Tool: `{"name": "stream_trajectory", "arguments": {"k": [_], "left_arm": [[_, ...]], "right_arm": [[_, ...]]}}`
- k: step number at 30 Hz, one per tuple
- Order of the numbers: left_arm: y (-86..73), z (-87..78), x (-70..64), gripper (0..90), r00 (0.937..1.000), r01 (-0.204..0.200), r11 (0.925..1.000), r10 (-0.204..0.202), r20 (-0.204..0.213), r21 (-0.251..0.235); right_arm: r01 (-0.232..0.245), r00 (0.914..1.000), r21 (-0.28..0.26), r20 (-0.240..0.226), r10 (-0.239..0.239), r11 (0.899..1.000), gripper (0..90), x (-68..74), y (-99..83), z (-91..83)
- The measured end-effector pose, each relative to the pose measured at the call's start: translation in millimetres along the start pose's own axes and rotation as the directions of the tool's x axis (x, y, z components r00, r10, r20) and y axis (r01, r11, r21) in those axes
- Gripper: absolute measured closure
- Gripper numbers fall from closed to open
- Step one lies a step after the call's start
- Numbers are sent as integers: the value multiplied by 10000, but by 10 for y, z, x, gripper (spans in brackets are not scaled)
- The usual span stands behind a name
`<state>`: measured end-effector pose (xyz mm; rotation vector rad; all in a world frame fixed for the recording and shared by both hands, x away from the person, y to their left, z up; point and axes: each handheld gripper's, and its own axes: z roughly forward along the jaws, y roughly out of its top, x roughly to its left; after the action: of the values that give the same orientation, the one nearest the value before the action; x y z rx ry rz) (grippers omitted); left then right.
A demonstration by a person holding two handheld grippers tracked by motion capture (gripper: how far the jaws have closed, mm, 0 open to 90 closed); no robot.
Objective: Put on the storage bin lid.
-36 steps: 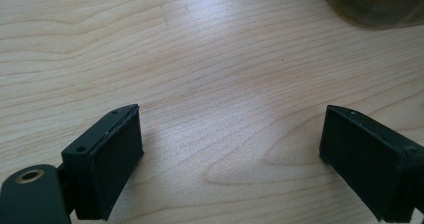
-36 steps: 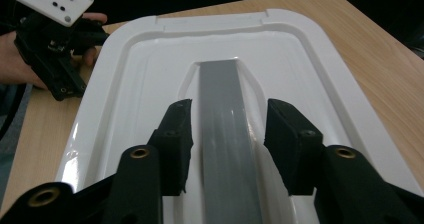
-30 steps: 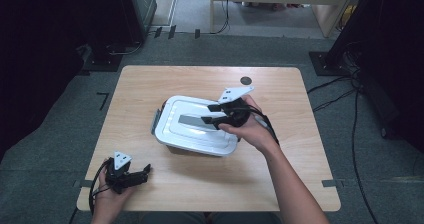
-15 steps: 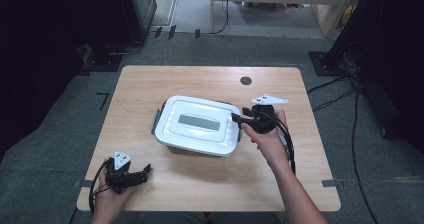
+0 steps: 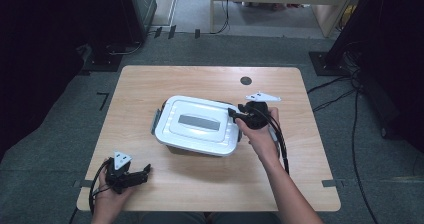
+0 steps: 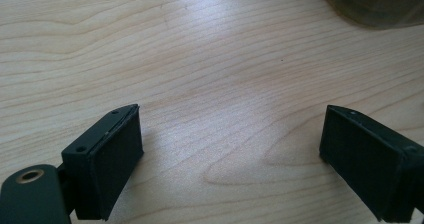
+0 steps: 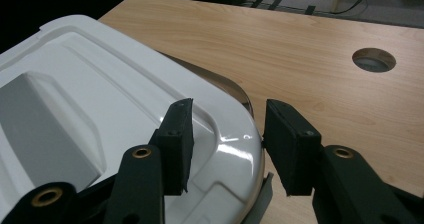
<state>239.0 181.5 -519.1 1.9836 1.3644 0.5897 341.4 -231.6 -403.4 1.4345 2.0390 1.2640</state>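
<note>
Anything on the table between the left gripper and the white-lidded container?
No. In the high view, only bare wooden table lies between the left gripper and the container.

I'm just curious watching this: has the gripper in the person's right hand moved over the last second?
Yes. The right gripper drew back from above the white lid to the box's right edge, toward the table's right side.

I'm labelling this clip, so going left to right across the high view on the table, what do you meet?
Left gripper → white lidded box → right gripper at the box's right edge, on the wooden table.
</note>
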Motion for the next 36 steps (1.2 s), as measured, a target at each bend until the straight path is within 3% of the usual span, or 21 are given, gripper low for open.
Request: {"name": "stream_trajectory", "arguments": {"k": [8, 10, 16, 18, 29, 36], "left_arm": [[0, 0, 0, 100, 10000, 3, 10000, -3, 1, 0], [0, 0, 0, 100, 10000, 2, 10000, -2, 1, 0], [0, 0, 0, 100, 10000, 4, 10000, -4, 1, 0], [0, 0, 0, 100, 10000, 3, 10000, -3, 1, 1], [12, 13, 1, 100, 10000, -44, 10000, 44, 35, 2], [22, 21, -3, 100, 10000, -26, 10000, 26, 1, 22]], "right_arm": [[-144, 9997, -115, -188, 142, 9998, 608, -42, 105, 140], [21, 9997, -113, -253, -24, 9999, 607, -48, 131, 177], [-155, 9993, -123, -351, 150, 9998, 584, -28, 151, 260], [-20, 9998, 95, -188, 22, 10000, 566, -19, 138, 303], [-194, 9996, -352, -221, 186, 9992, 576, -108, 129, 383], [484, 9968, -654, -607, -523, 9967, 598, -119, 123, 428]]}}
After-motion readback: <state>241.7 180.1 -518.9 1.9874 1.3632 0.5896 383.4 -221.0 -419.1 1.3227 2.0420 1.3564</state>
